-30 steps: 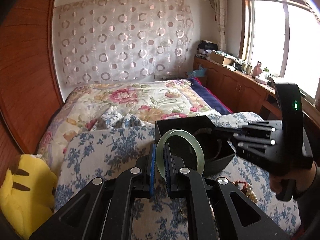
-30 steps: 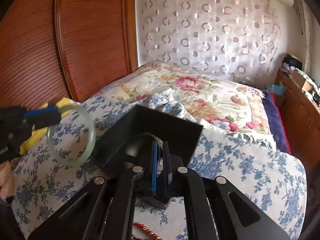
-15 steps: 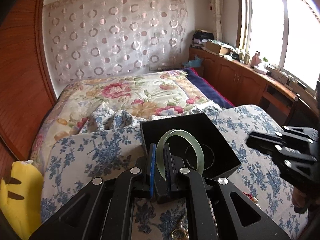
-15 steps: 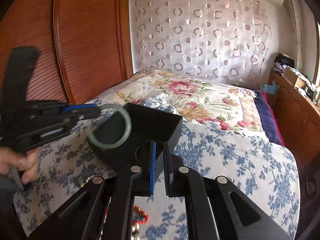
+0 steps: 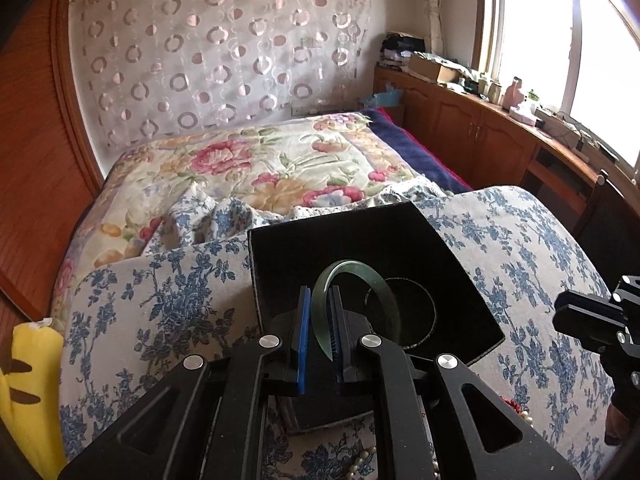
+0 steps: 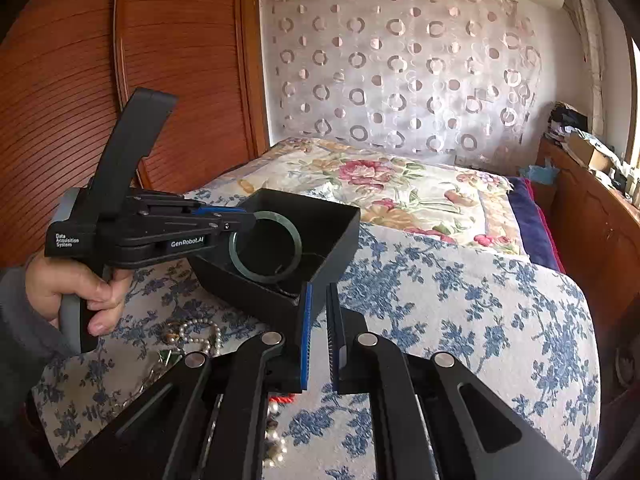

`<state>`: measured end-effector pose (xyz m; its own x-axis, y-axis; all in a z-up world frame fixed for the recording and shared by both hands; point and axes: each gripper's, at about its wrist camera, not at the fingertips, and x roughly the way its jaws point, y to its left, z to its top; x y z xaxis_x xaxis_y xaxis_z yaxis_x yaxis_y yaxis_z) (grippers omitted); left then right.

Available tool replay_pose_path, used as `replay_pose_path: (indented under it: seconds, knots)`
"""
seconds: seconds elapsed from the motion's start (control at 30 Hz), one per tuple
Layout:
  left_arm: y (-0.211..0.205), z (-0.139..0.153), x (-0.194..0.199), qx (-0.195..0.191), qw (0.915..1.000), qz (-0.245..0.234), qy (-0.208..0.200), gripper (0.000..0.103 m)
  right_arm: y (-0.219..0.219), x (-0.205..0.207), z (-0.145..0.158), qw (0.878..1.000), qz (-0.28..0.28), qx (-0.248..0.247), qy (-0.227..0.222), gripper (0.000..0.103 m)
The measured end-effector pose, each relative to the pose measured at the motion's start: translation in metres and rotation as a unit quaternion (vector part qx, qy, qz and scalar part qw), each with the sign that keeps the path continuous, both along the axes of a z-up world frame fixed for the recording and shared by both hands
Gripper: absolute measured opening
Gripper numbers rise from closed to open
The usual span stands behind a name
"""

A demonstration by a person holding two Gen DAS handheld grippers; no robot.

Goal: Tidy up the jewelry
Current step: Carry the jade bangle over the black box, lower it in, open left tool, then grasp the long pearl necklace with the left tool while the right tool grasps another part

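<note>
Currently, left wrist view: left gripper [image 5: 319, 336] clenched on the green bangle [image 5: 372, 292], held upright over the open black box [image 5: 460, 280]; a thin dark ring [image 5: 430, 308] already lies inside. Right wrist view: right gripper [image 6: 316, 332] holds nothing, its fingers a narrow gap apart, near the box's corner; pearls [image 6: 200, 330] lie on the floral cloth [image 6: 460, 304]. Step, judged: placing the bangle. Next: lower, then release.
</note>
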<state>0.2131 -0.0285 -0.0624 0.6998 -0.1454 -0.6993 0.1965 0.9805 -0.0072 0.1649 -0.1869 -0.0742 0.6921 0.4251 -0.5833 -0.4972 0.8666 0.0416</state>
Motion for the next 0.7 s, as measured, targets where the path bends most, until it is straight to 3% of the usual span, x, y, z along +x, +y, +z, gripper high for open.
replay_pose_path:
  seconds: [0.13, 0.23, 0.5, 0.6, 0.7]
  knots:
    - [0.000, 0.005, -0.007, 0.000, 1.0000, -0.004, -0.006, 0.010, -0.006, -0.005, -0.001, 1.000, -0.002, 0.003, 0.003, 0.008]
    - [0.002, 0.010, -0.019, -0.001, 0.9999, -0.004, -0.013, 0.021, -0.009, -0.011, -0.003, 1.000, -0.001, 0.006, 0.006, 0.009]
    - [0.002, 0.013, -0.065, -0.003, 0.9994, -0.024, -0.025, 0.023, -0.011, -0.033, -0.013, 1.000, 0.012, 0.011, 0.019, 0.009]
    - [0.002, 0.013, -0.078, -0.009, 0.9992, -0.026, -0.028, 0.030, -0.009, -0.042, -0.017, 0.999, 0.018, 0.010, 0.026, 0.009]
    - [0.006, 0.011, -0.090, -0.015, 0.9992, -0.028, -0.026, 0.030, -0.004, -0.049, -0.020, 0.999, 0.026, 0.009, 0.032, 0.027]
